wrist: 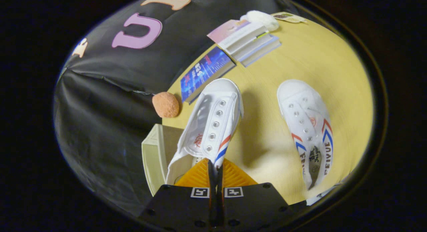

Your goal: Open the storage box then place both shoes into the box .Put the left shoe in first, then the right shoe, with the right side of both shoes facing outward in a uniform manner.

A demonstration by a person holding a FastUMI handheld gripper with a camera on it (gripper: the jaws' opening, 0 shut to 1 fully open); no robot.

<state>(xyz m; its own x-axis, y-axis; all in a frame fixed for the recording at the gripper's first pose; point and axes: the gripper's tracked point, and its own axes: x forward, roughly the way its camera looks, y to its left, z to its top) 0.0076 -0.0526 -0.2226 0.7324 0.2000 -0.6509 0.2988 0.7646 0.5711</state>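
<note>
The fisheye camera rides on the gripper (215, 168), looking steeply down along its closed fingers, close above the yellow wooden table (333, 72).

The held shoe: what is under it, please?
Under the held shoe, pinched by the gripper, lie the table and one corner of the storage box. The shoe covers the rest of the box.

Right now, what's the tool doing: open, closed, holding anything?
Tool: closed, fingers pinching the heel edge of the shoe, held above the box.
</note>
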